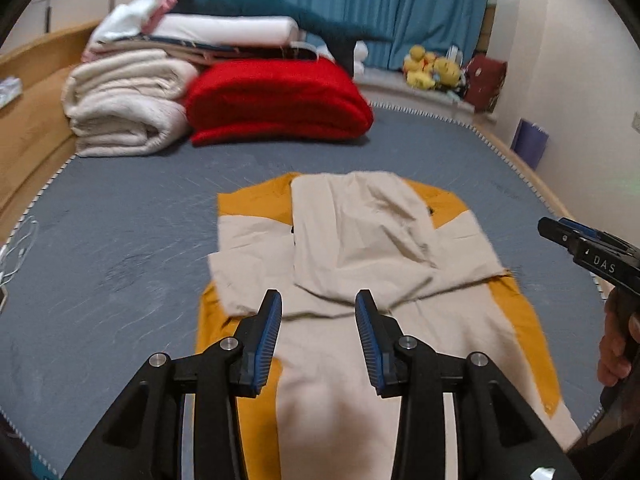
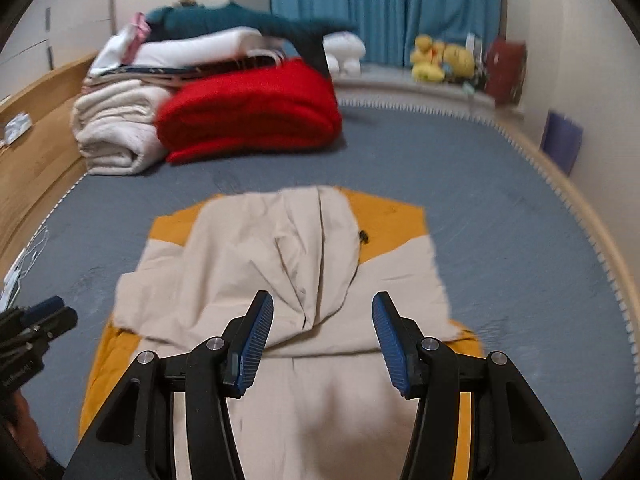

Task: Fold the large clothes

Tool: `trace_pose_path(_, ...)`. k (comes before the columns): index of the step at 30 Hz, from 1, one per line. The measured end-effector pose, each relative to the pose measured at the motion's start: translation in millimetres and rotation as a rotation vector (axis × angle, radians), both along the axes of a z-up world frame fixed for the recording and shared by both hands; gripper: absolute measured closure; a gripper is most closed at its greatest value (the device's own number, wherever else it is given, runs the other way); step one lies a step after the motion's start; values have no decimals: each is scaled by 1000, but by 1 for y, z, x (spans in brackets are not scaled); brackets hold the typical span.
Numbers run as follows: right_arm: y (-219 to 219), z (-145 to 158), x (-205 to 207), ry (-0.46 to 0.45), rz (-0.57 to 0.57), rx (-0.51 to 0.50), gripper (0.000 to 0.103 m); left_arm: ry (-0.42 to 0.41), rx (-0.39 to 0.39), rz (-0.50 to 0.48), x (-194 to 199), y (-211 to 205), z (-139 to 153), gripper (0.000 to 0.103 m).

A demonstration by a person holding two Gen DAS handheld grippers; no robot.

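A beige and mustard-yellow hooded garment point(image 1: 360, 248) lies flat on the grey bed point(image 1: 120, 240), sleeves folded across its body and the hood laid down over them. It also shows in the right wrist view point(image 2: 280, 264). My left gripper point(image 1: 319, 300) is open and empty, held just above the garment's lower half. My right gripper point(image 2: 323, 302) is open and empty above the same part. The right gripper also shows at the right edge of the left wrist view point(image 1: 560, 230), and the left gripper at the left edge of the right wrist view point(image 2: 56, 312).
A folded red blanket point(image 1: 276, 100) and a cream blanket point(image 1: 124, 112) lie at the far end of the bed, under a stack of folded linen point(image 1: 224, 28). A wooden bed frame point(image 1: 28, 120) runs along the left. Yellow plush toys point(image 1: 432, 66) sit by blue curtains point(image 1: 380, 4).
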State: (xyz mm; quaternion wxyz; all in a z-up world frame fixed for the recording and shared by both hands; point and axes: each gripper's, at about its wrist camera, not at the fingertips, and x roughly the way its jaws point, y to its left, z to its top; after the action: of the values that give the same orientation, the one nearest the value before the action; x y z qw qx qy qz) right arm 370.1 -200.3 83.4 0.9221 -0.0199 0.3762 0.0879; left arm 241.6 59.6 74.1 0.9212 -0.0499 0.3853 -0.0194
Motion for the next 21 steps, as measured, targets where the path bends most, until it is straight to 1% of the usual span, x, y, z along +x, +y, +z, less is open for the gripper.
trace_pose_path(1,-2,11,-15,-14,0,-5,50,-11,1,-1,-10,-3,4,65)
trace_pose_path(3,-16,35,-54,-42,0,-21,50,-43,8,-16,-48,-3,22,62)
trace_pose_path(6,-36,64,-111,-73,0,-26,50,-73,12,-27,-90,-7,37,62)
trace_pose_path(7,-42,71,-127,-80,-6,-32,50,-82,14,-34,-109,-9,42,62)
trace_pose_path(10,-60,90,-175,-100,-20,-31,50,-97,8,-46,-151,-15,46,60)
trace_pose_path(13,-81,101,-217,-109,-39,-19,50,-82,-11,-42,-187,-13,40,60)
trace_pose_path(15,-99,100,-240,-103,-42,5,50,-68,-5,-24,-203,-9,33,60)
trace_pose_path(17,-122,90,-256,-81,-62,44,50,-74,8,-21,-220,-2,22,61)
trace_pose_path(19,-147,71,-264,-52,-104,68,50,-74,14,-7,-228,11,3,69)
trace_pose_path(20,-160,57,-265,-32,-135,82,50,-50,6,3,-227,19,-11,78)
trace_pose_path(21,-174,42,-266,-8,-160,101,50,-8,-10,25,-224,29,-29,83)
